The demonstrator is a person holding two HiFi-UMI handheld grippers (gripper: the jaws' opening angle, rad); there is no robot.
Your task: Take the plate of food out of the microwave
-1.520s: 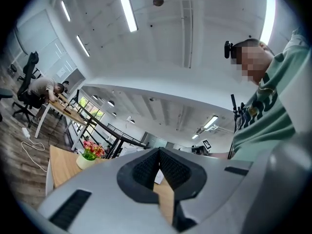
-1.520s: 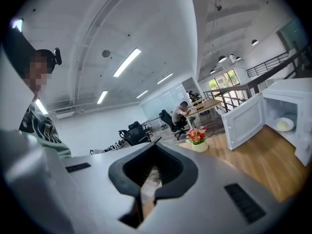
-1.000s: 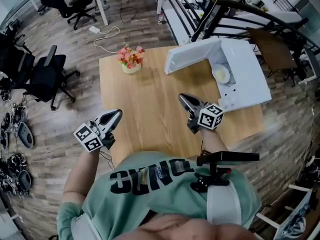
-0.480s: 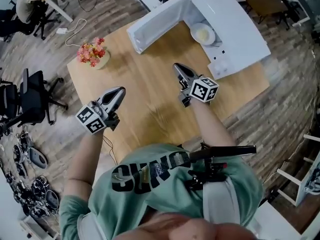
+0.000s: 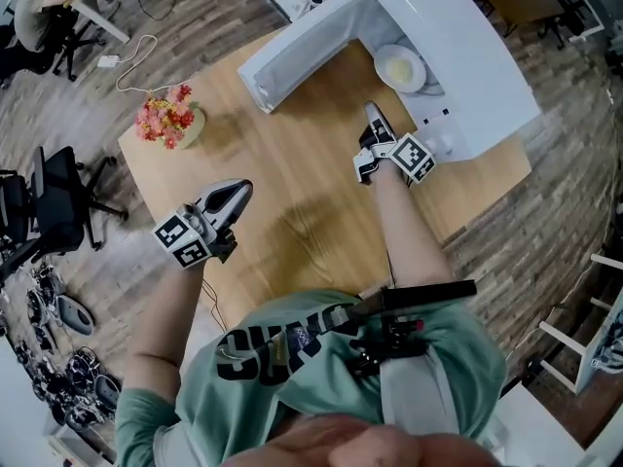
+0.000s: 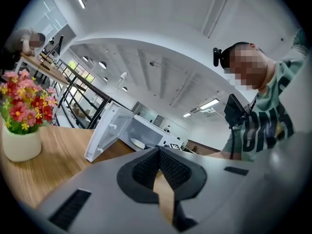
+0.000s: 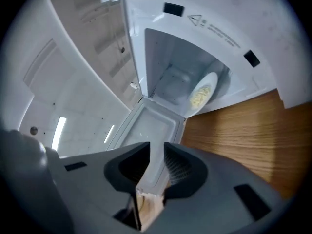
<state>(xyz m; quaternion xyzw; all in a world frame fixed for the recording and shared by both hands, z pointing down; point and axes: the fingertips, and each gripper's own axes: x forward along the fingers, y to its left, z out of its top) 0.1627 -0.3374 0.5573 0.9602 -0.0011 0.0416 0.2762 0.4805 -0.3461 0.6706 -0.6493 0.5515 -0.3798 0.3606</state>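
Note:
A white microwave [image 5: 477, 61] stands at the table's far right with its door [image 5: 302, 42] swung open to the left. Inside lies a white plate of pale yellow food [image 5: 400, 68], also seen in the right gripper view as the plate [image 7: 202, 95]. My right gripper [image 5: 373, 115] hovers just in front of the opening and points at the plate. Its jaws are opening, a narrow gap shows, and nothing is between them [image 7: 156, 155]. My left gripper [image 5: 243, 189] hangs over the table's near left, shut and empty.
A pot of pink and red flowers [image 5: 170, 120] stands at the wooden table's [image 5: 292, 202] far left corner. Office chairs [image 5: 49, 202] and cables lie on the floor to the left. A person sits at a desk in the far corner.
My right gripper has moved forward and to the right, up to the open microwave. The left gripper has hardly shifted.

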